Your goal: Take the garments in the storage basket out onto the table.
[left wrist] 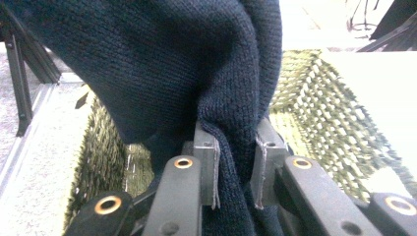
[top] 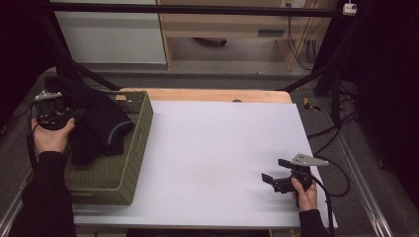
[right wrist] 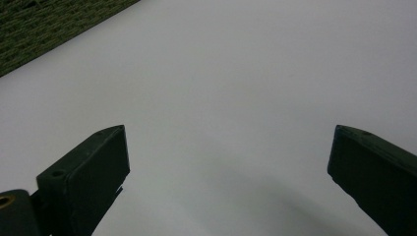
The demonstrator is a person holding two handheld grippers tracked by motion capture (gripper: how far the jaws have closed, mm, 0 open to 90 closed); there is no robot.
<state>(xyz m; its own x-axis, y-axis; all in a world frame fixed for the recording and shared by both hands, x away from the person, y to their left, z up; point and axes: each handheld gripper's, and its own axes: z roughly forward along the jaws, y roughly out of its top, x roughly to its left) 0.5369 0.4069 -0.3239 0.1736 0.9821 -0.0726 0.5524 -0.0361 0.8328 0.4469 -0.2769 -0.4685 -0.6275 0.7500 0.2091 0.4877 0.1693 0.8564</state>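
Closest to us, in the left gripper view, the left gripper has its fingers clamped on a fold of the dark knit garment — the cloth bunches between the pads and hangs over the green woven basket. From above, we see this basket at the left edge of the white counter, the garment draped into it. Well apart, the right gripper hovers low over bare counter — fingers spread wide, holding nothing.
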